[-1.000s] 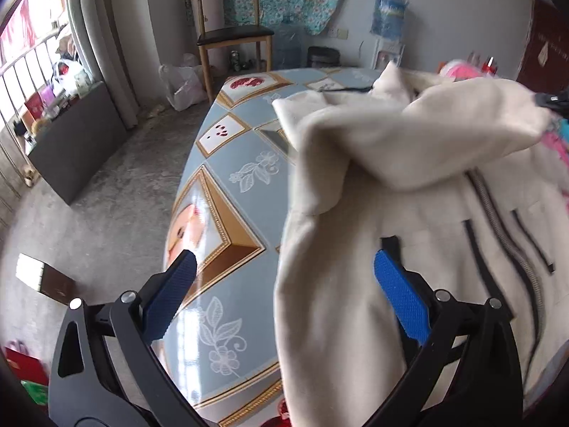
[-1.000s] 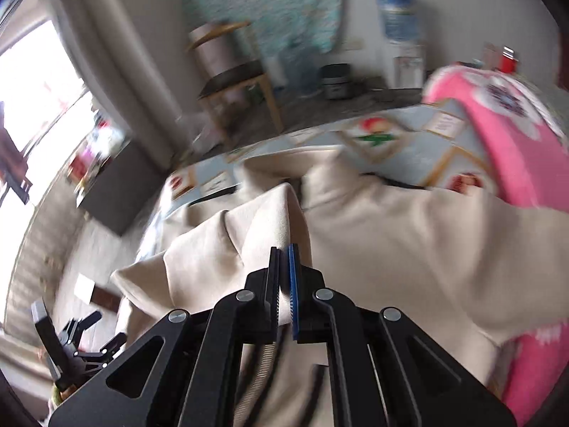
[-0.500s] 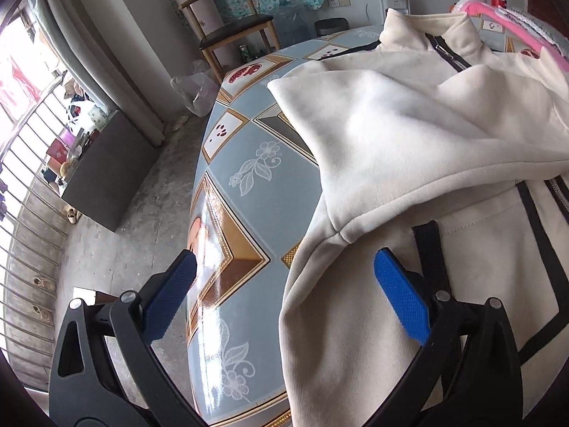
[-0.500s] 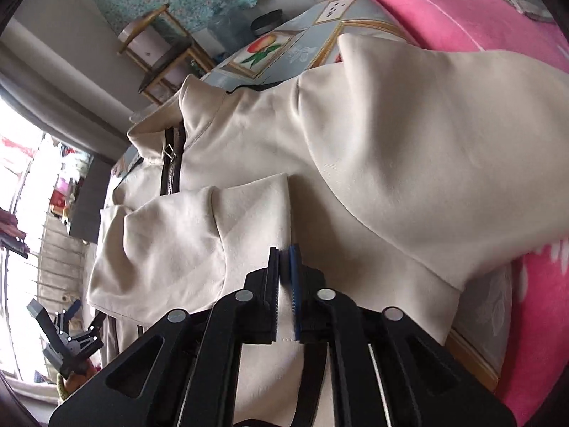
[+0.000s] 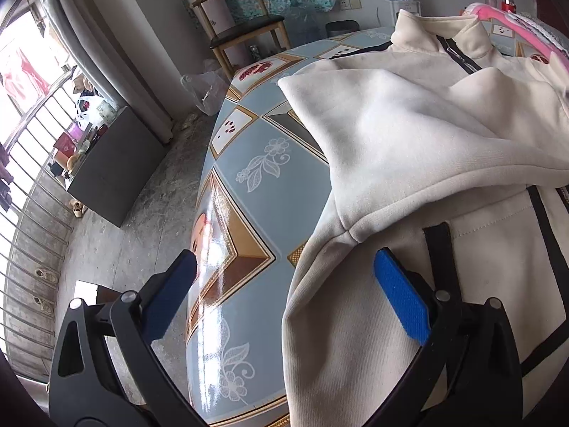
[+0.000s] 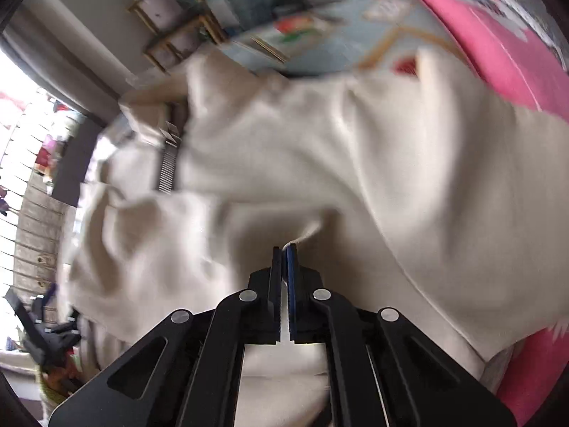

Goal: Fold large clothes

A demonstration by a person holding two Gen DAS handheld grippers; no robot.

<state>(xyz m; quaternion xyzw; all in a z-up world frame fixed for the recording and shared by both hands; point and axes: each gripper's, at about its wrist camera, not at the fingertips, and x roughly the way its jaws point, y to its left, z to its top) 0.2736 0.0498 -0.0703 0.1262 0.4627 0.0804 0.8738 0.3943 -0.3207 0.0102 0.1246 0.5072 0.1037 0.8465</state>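
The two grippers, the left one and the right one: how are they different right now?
The left gripper is wide open with nothing pinched; the right gripper is shut on a fold of the cream jacket. The left one straddles the jacket's edge and the tablecloth; the right one sits over the jacket alone. Both are black with blue pads.

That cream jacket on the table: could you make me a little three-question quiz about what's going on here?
1. True or false: the left gripper is clamped on the cream jacket.
2. What do the right gripper's jaws pinch? A) pink blanket B) a fold of the jacket C) nothing
3. Fill in: the jacket's zipper runs up to its ____.

Key:
1. False; its jaws stand wide open, one finger over the table.
2. B
3. Collar
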